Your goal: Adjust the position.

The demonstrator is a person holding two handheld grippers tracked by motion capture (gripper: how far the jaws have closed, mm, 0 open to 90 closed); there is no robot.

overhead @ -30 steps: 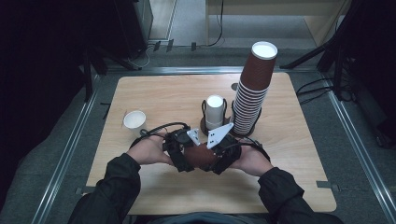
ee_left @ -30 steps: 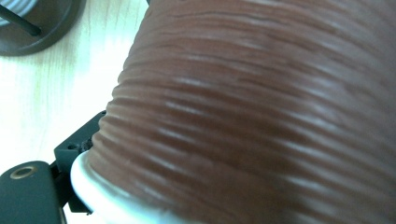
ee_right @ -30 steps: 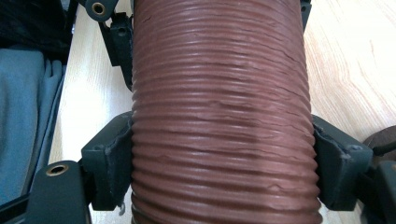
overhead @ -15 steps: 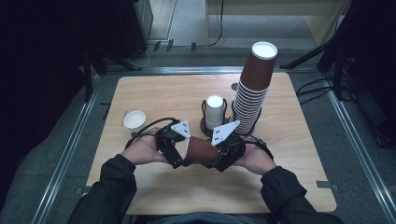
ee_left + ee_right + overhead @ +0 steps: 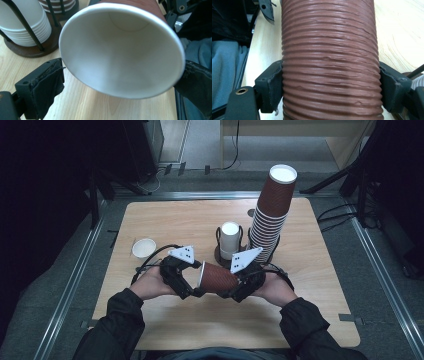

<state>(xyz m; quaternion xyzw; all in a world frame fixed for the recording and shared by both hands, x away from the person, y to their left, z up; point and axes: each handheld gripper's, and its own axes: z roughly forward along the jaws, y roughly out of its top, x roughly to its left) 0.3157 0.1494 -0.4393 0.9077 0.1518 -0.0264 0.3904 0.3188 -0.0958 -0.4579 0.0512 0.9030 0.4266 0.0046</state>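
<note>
Right gripper [image 5: 329, 87] clamped on ribbed brown paper cup [image 5: 218, 278], held sideways; left gripper [image 5: 120, 82] has just spread wide about its rim (pads apparently clear), next likely reaching inside to separate a nested cup.

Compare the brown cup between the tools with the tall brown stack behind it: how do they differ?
The brown cup is single and lies on its side; the brown stack holds many cups, upright and mouth-down. The cup is clamped in the right tool; the stack stands untouched on the table. Both are ribbed brown outside, white inside.
</note>
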